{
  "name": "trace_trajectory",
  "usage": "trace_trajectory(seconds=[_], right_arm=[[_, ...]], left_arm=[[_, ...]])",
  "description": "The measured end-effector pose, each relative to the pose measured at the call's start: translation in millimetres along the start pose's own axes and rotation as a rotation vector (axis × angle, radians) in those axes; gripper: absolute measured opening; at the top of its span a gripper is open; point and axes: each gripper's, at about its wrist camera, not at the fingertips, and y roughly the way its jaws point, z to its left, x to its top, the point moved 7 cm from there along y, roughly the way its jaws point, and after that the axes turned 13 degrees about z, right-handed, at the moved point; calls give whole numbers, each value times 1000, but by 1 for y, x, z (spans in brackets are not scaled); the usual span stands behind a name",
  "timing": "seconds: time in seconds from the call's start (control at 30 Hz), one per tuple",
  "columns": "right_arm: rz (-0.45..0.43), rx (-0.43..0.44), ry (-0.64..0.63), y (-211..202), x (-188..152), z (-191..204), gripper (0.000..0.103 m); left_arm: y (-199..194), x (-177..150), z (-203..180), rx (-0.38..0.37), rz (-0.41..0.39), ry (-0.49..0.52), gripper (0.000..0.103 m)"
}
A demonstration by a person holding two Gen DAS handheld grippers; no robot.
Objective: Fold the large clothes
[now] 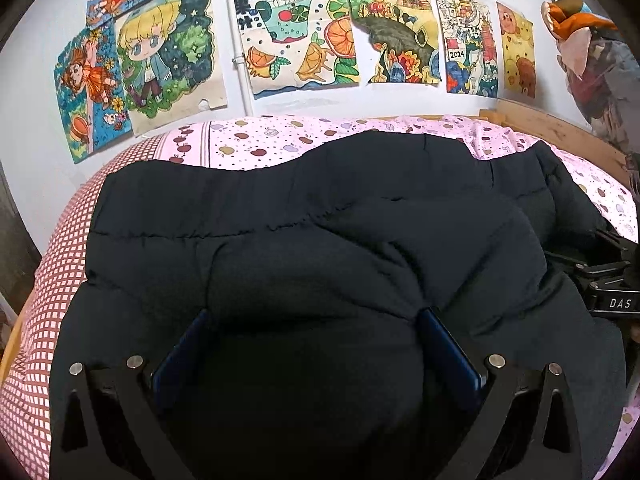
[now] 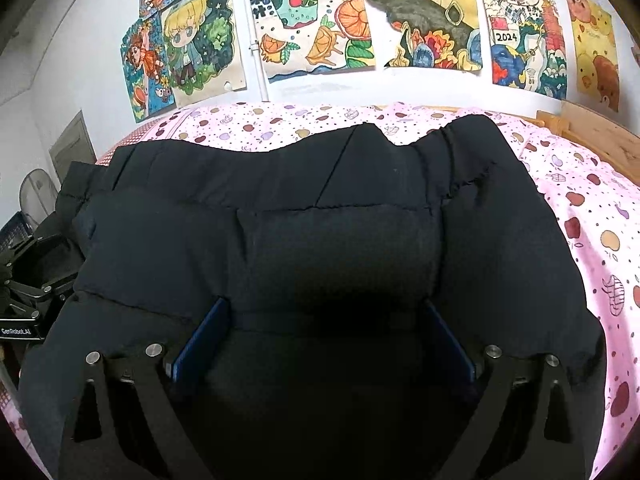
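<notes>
both hand-held grippers (image 1: pixel 312 320) (image 2: pixel 326 312) spread wide.

A black quilted puffer jacket (image 1: pixel 304 216) is lying spread flat and puffed across the bed's width.

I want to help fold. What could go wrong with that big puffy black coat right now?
The black coat is thick and puffy, so it may spring open again. Both the left tongs and the right tongs stand wide, with coat bulging between them, so a grab might catch only the top layer.
</notes>
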Motion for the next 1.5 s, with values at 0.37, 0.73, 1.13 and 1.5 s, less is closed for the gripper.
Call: trace_trajectory(seconds=[0.37, 0.73, 1.13, 1.5], right_arm=[[-20, -25, -10, -6, -5, -1, 95], [125, 88, 11, -5, 1, -3, 97], [25, 56, -37, -82, 21, -57, 97], [209, 146, 117, -30, -1, -108, 97]], left_arm=[[-6, -3, -1, 31, -20, 6, 103], [-19, 6, 20, -79, 52, -69, 103], [-86, -15, 98, -17, -17, -130, 103], [-15, -48, 136, -277, 233, -399, 103]])
